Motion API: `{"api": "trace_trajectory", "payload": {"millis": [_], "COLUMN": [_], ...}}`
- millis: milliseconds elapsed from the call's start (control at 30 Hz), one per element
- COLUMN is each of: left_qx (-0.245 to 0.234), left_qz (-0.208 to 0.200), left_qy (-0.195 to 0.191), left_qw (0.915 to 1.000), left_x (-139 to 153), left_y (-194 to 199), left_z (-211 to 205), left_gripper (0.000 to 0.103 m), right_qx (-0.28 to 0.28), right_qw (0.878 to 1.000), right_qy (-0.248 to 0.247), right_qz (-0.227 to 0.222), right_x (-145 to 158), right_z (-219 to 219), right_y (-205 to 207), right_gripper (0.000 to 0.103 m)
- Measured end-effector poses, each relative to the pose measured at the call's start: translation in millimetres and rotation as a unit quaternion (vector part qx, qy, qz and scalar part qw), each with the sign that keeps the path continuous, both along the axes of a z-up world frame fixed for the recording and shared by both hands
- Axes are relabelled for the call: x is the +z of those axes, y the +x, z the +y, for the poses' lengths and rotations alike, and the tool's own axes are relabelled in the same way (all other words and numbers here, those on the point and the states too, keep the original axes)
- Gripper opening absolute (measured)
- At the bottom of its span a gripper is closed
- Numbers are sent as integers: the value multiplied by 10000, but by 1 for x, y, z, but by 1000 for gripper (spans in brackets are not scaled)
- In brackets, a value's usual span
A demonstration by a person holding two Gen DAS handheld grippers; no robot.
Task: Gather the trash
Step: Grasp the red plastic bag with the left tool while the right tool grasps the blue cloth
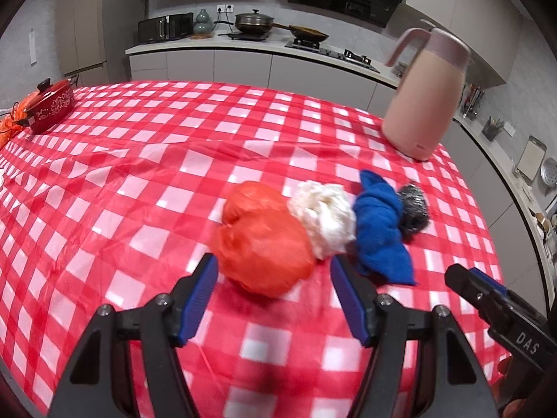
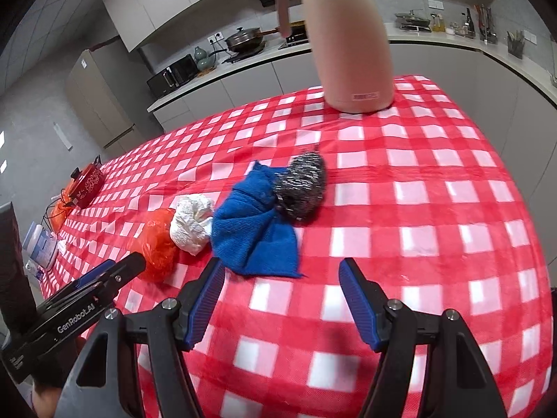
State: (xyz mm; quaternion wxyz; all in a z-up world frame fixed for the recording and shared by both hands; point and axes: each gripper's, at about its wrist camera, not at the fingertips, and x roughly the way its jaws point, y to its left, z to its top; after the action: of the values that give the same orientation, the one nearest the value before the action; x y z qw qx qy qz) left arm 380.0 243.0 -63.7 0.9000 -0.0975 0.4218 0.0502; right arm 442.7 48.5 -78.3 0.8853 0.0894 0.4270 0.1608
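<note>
Blue-padded jaws of the left gripper (image 1: 273, 271) stand apart and empty just short of a crumpled orange plastic bag (image 1: 264, 240) at twelve o'clock; the right gripper (image 2: 282, 275) likewise gapes over the red-and-white checked tablecloth (image 2: 435, 209). Beyond, a white paper wad (image 1: 323, 217), blue knitted cloth (image 2: 254, 233) and steel-wool scourer (image 2: 303, 188) touch in a row. Farthest, at one o'clock, stands a pink thermos jug (image 1: 426, 97).

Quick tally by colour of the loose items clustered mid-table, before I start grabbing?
Orange: 1, plastic bag
White: 1, paper wad
Blue: 1, cloth
Grey: 1, steel scourer
Total: 4
</note>
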Motion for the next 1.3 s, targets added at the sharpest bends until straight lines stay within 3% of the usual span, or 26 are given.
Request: {"api": "trace_trajectory", "payload": {"millis": [500, 667, 800, 867, 1100, 1300], "left_qx": [-310, -434, -447, -431, -450, -436], "left_qz": [58, 48, 6, -36, -118, 5], "left_qy": [-199, -312, -381, -380, -403, -421], "left_qw": [9993, 9986, 9983, 9983, 9981, 9982], "left_x": [-26, -31, -31, -29, -19, -21], "left_y": [35, 37, 35, 34, 18, -2], "left_z": [22, 25, 28, 29, 28, 22], "left_gripper": [67, 46, 36, 32, 31, 31], "right_qx": [-69, 7, 129, 180, 433, 384], "right_qw": [9999, 10000, 9998, 9997, 9989, 9992], "right_qy": [22, -25, 81, 101, 145, 97], "right_qz": [111, 92, 160, 87, -111, 19], "right_x": [-21, -31, -43, -42, -28, -28], "right_z": [42, 57, 62, 63, 61, 43], "right_y": [38, 51, 54, 51, 29, 6], "right_gripper": [70, 70, 27, 18, 13, 13]}}
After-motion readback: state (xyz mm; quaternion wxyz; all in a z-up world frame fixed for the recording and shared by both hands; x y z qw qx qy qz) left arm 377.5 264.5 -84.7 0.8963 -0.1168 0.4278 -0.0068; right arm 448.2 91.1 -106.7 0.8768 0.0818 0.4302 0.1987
